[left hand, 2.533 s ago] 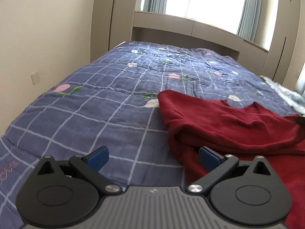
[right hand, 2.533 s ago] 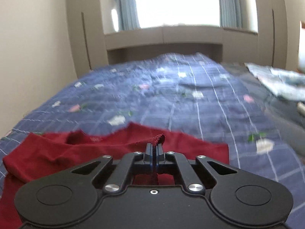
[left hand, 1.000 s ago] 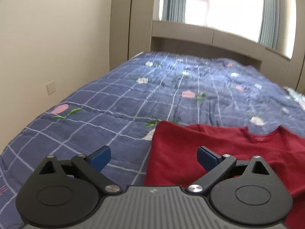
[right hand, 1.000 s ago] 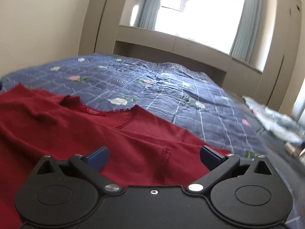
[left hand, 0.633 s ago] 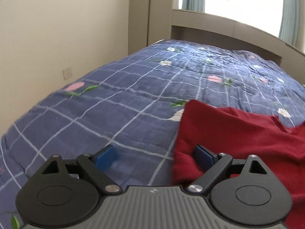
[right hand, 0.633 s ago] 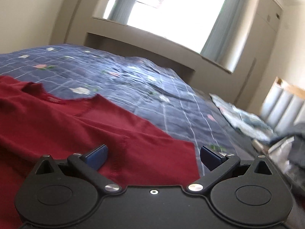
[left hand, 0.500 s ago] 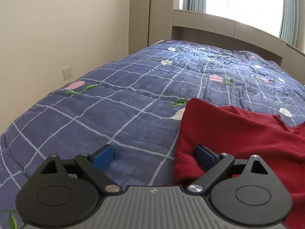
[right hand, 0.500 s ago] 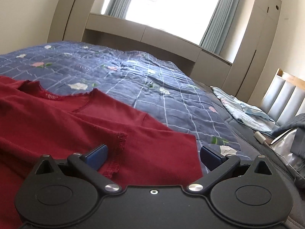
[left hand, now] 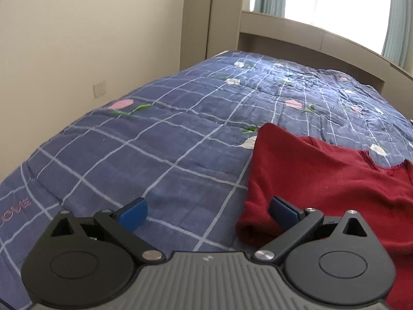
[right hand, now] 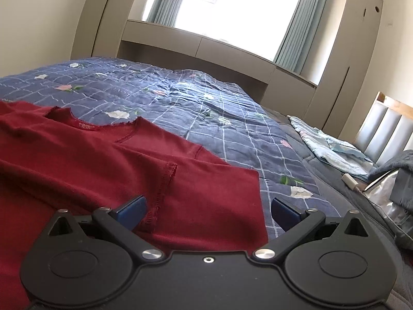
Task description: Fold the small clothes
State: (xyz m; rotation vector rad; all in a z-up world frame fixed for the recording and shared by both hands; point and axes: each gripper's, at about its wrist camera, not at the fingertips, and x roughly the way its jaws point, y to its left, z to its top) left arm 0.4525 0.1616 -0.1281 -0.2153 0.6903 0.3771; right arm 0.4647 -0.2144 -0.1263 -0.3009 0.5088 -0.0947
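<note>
A dark red knit top [left hand: 322,170] lies spread on the blue checked quilt [left hand: 167,139], its neckline toward the window. My left gripper [left hand: 207,211] hangs open low over the quilt, at the top's left edge; its right blue pad sits against a folded red sleeve end [left hand: 254,224]. In the right wrist view the same red top [right hand: 108,170] fills the left side, a sleeve with a frayed cuff [right hand: 162,183] folded across it. My right gripper [right hand: 207,210] is open just above the top's right part, holding nothing.
The quilt [right hand: 206,108] stretches far toward the window bench [right hand: 196,49]. A cream wall [left hand: 77,38] runs close along the bed's left side. At the right lie a pale blue folded cloth [right hand: 333,144], grey bedding and a padded headboard [right hand: 384,134].
The right gripper, shut on a bit of the red top 2.5 s ago, has opened and let it go; the top now lies flatter. The left gripper has moved to the top's left sleeve edge.
</note>
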